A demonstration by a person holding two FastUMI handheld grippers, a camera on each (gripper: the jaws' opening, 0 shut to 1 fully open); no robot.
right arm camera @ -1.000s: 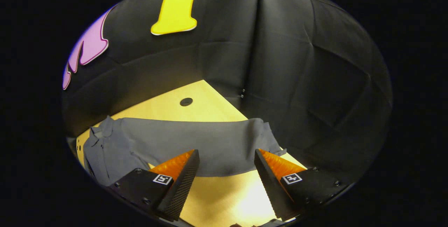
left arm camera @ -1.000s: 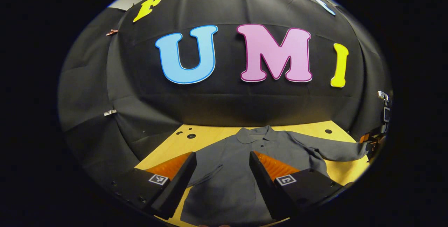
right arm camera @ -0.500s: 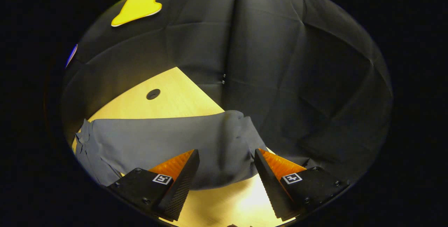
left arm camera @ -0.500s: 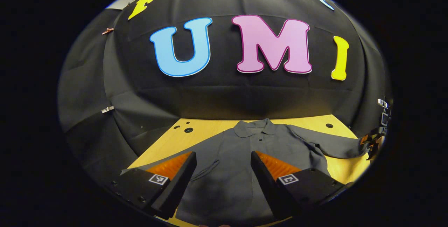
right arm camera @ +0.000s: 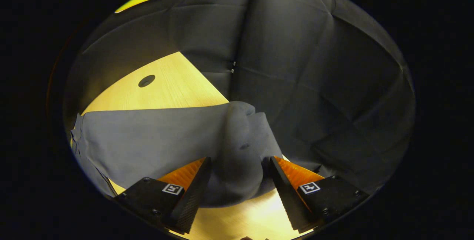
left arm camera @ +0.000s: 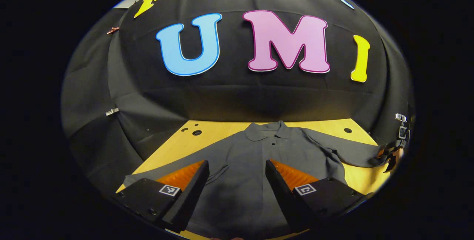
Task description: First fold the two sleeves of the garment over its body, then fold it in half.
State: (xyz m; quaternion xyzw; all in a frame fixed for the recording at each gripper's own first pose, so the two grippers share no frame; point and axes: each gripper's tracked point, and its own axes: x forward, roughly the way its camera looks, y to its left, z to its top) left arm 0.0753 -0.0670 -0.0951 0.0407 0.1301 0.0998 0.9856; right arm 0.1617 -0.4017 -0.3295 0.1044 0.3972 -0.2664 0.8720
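Note:
A grey collared shirt (left arm camera: 274, 151) lies flat on the wooden table (left arm camera: 218, 130), collar at the far side. My left gripper (left arm camera: 236, 163) hovers open over the shirt's body, with a loose fabric edge lying between its fingers. The shirt's right sleeve (left arm camera: 351, 155) stretches out to the right, where the right gripper (left arm camera: 390, 154) shows at the sleeve's end. In the right gripper view the sleeve (right arm camera: 155, 140) runs across the table (right arm camera: 174, 88), and its bunched cuff (right arm camera: 242, 147) sits between the fingers of my open right gripper (right arm camera: 239, 159).
Black cloth walls close in the table at the back and both sides. Round holes (left arm camera: 197, 132) (right arm camera: 146, 80) mark the tabletop near its far corners. Bare wood lies in front of the sleeve in the right gripper view.
My right gripper has moved forward onto the sleeve's end, so the cuff now lies between its fingers. The left gripper view has shifted slightly, showing more of the shirt.

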